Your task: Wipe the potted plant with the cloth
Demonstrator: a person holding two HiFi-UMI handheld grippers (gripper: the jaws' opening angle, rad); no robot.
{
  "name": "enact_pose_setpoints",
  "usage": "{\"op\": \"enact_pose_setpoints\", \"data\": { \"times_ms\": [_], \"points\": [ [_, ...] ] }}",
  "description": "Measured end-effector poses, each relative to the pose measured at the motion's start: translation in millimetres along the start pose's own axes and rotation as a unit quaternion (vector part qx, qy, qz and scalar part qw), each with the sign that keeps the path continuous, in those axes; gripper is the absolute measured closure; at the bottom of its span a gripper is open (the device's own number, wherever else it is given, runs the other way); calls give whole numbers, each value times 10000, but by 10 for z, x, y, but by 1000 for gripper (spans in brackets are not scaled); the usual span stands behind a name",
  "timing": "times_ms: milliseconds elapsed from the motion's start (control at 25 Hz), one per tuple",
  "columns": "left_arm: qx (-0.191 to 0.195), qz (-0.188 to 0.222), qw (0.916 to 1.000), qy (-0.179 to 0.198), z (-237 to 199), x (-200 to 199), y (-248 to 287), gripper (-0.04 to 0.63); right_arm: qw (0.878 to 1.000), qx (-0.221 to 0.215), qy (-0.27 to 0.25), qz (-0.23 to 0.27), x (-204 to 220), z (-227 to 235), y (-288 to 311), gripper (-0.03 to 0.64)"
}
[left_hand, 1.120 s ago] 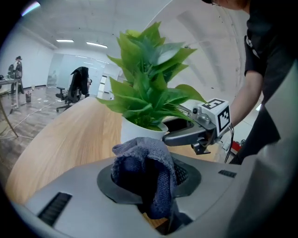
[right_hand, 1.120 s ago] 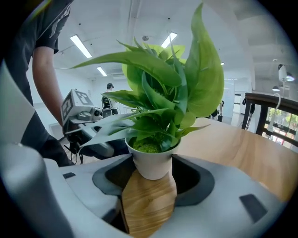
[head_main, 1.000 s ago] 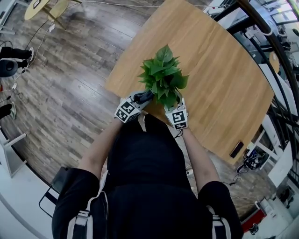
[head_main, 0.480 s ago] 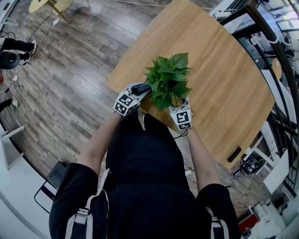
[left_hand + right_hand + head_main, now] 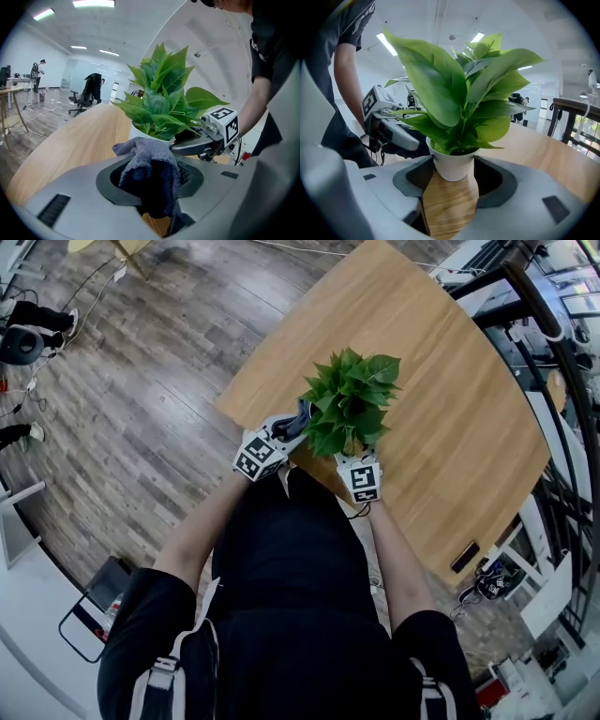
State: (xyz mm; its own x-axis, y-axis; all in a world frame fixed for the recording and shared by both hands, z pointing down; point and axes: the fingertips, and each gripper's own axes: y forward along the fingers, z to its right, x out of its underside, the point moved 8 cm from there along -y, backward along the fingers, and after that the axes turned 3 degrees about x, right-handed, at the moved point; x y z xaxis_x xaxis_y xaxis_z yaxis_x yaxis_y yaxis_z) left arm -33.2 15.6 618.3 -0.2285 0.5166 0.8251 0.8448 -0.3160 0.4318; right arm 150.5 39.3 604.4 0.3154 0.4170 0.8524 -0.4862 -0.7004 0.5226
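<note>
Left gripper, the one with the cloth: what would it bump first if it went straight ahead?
Probably the potted plant: it stands just ahead of the cloth held in the left gripper.

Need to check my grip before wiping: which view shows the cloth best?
Left gripper view: the grey cloth fills the foreground, bunched and clamped in the left gripper. Head view shows only a small dark scrap of it beside the plant. In the right gripper view I can't make it out.
</note>
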Motion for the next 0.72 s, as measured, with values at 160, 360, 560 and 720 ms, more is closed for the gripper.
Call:
{"op": "enact_pose_setpoints", "data": {
  "times_ms": [160, 360, 560, 720],
  "points": [
    [-110, -10, 9999, -24, 41, 90, -36, 443, 9999, -50, -86, -39, -2, -74, -11, 364],
    [-377, 44, 9993, -5, -110, 30, -31, 443, 9998, -189, 95, -31, 42, -172, -73, 364],
    [-550, 38, 9985, 11, -322, -62, -4, 443, 9998, 191, -65, -78, 13, 101, -47, 362],
    [-403, 91, 9990, 159, -375, -142, 9, 443, 9978, -222, -622, -14, -96, 87, 42, 362]
  ]
}}
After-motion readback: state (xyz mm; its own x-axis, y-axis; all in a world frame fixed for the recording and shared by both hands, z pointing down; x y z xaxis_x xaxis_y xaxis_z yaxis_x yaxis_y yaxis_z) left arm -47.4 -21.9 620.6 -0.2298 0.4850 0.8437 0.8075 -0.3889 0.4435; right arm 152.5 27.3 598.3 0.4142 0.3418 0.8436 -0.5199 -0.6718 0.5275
